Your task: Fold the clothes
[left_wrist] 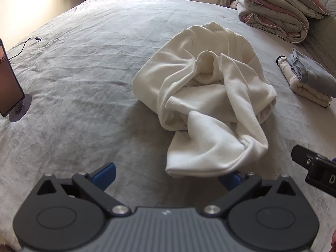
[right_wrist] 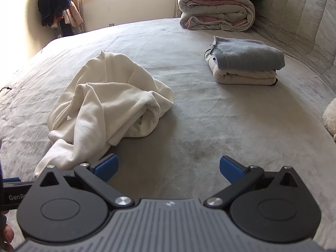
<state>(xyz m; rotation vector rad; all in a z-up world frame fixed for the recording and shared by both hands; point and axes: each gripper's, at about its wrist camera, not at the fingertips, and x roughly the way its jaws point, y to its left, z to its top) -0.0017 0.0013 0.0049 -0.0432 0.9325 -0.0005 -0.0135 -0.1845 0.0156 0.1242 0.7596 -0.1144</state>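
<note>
i see one crumpled cream garment (left_wrist: 208,105) at centre frame on the grey bed (left_wrist: 73,73), its hem just ahead of my left gripper (left_wrist: 168,175); my right gripper (right_wrist: 169,168) hovers over bare sheet; both spread wide, holding nothing; two folded garments (right_wrist: 245,65) stacked upper right

A crumpled white top (left_wrist: 206,103) lies on the grey bed (left_wrist: 84,73). The left hand-held gripper (left_wrist: 168,175) hangs over the bed with its blue fingers (left_wrist: 106,175) wide apart, one tip under the cloth's near edge.
</note>
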